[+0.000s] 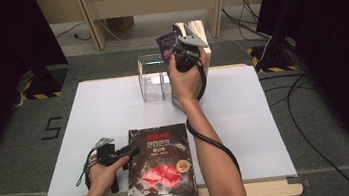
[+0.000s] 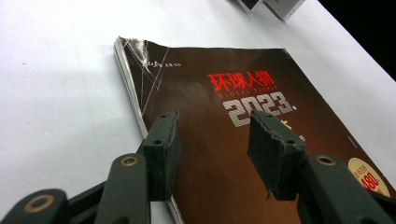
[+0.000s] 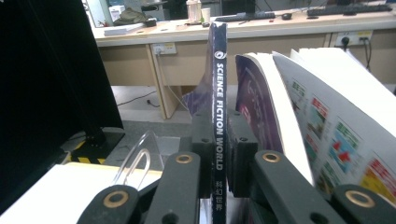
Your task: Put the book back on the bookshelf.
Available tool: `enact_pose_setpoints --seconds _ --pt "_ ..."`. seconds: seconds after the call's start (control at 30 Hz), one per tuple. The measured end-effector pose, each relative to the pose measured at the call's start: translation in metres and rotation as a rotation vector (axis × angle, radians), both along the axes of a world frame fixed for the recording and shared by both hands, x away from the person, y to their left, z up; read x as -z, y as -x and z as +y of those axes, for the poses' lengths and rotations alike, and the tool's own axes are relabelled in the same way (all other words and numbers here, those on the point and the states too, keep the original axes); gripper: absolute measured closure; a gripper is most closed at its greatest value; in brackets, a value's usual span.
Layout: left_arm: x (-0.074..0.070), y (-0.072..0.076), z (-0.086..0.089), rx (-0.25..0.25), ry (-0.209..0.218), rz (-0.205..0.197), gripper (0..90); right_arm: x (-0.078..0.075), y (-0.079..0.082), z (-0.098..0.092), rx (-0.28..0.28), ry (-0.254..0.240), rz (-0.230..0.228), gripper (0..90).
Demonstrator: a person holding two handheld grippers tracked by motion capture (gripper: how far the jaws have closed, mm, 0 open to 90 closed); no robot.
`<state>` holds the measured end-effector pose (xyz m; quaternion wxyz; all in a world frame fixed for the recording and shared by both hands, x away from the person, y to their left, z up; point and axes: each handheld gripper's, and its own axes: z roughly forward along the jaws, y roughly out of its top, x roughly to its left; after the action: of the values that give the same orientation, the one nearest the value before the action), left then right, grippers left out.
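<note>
Two magazines are in play, one flat and one in the air. At the left, the left gripper [image 1: 126, 151] hangs just over the near-left part of the table [image 1: 89, 118], its jaws spread and empty above the left edge of the dark magazine [image 1: 160, 165] that lies face up at the table's near edge. In the left gripper view the two pads straddle the cover near the spine edge without pressing on it, so the magazine [image 2: 224, 121] looks set down and merely guarded, perhaps waiting its turn or steadied against sliding.

Toward the middle, at the far side of the table, stands a clear acrylic holder [image 1: 152, 78], upright and open at the top; it seems the place where the magazines are meant to stand.

Just right of it, the right gripper [image 1: 182, 51] is raised, its jaws pressed together on the spine of a thin magazine [image 3: 218, 93] lettered "SCIENCE FICTION WORLD", held upright. Gripping by the spine keeps the pages from fanning and lets it slide edge-first into a slot. Right of that, a thicker book or magazine stack [image 3: 299, 107] stands with its pages splayed open, just beside the held one; whether they touch I cannot tell.
</note>
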<state>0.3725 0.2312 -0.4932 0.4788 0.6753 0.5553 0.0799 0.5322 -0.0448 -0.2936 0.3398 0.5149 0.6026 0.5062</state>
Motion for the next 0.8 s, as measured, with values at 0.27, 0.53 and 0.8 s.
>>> enact_pose_setpoints --seconds 0.27,0.53,0.8 --pt "0.001 0.001 -0.001 -0.002 -0.002 0.005 52.2 0.005 0.039 -0.009 -0.040 0.034 0.002 82.1" --pt "0.000 0.002 -0.002 0.002 0.001 0.010 52.3 0.014 0.070 -0.028 -0.062 0.034 0.030 81.3" --pt "0.001 0.002 -0.002 0.004 0.002 0.012 52.2 0.017 0.073 -0.036 -0.075 0.049 0.118 79.4"
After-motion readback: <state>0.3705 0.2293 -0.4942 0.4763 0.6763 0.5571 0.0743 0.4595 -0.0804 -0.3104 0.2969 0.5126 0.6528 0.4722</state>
